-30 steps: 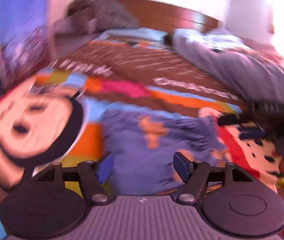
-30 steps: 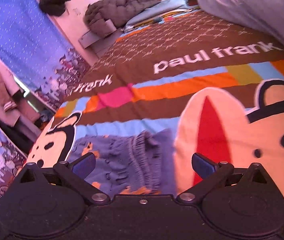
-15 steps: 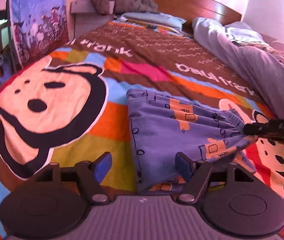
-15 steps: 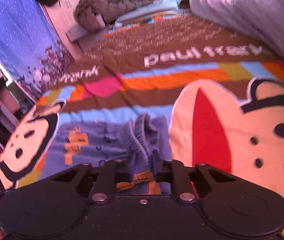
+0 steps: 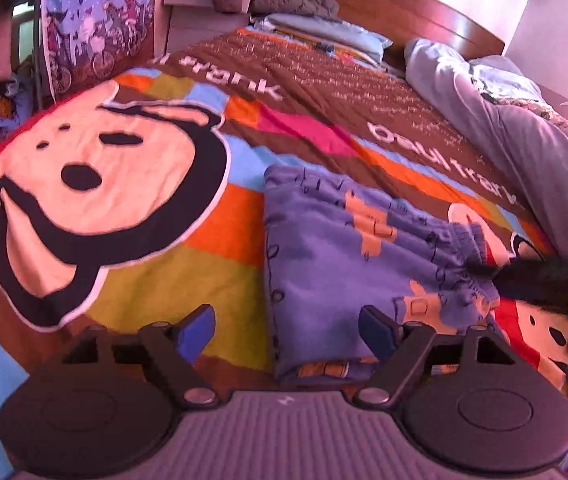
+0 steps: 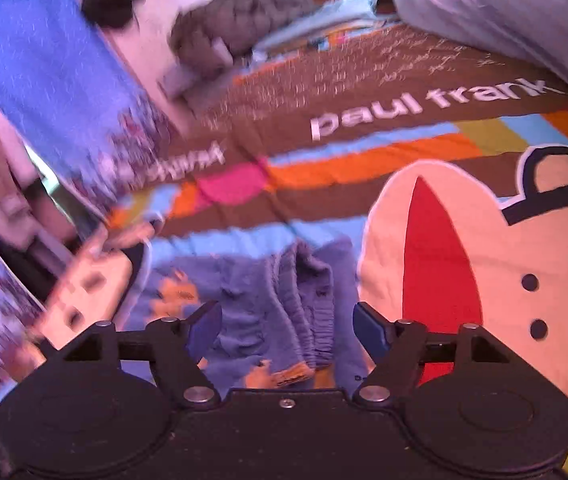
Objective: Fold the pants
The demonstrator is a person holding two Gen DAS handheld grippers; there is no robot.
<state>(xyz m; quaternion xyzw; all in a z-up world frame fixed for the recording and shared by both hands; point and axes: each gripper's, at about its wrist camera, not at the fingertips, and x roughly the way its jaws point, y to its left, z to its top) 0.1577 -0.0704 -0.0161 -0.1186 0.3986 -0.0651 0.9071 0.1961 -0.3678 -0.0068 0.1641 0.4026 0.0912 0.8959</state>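
The pants [image 5: 348, 264] lie folded on the bed [image 5: 163, 272], long axis crosswise. The right gripper [image 6: 286, 330], fingers opening, straddles the waistband; the left gripper [image 5: 286, 334], fingers opening, empty, straddles the folded edge.

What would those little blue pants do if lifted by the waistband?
The pants would probably droop and unfold: the soft fabric is already bunched and wrinkled at the elastic waistband. They look small and thin, so likely light. On the bedspread they would probably drag rather than slide cleanly.

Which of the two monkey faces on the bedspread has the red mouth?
The monkey face right of the blue pants, beside the waistband; the other monkey face has a black mouth.
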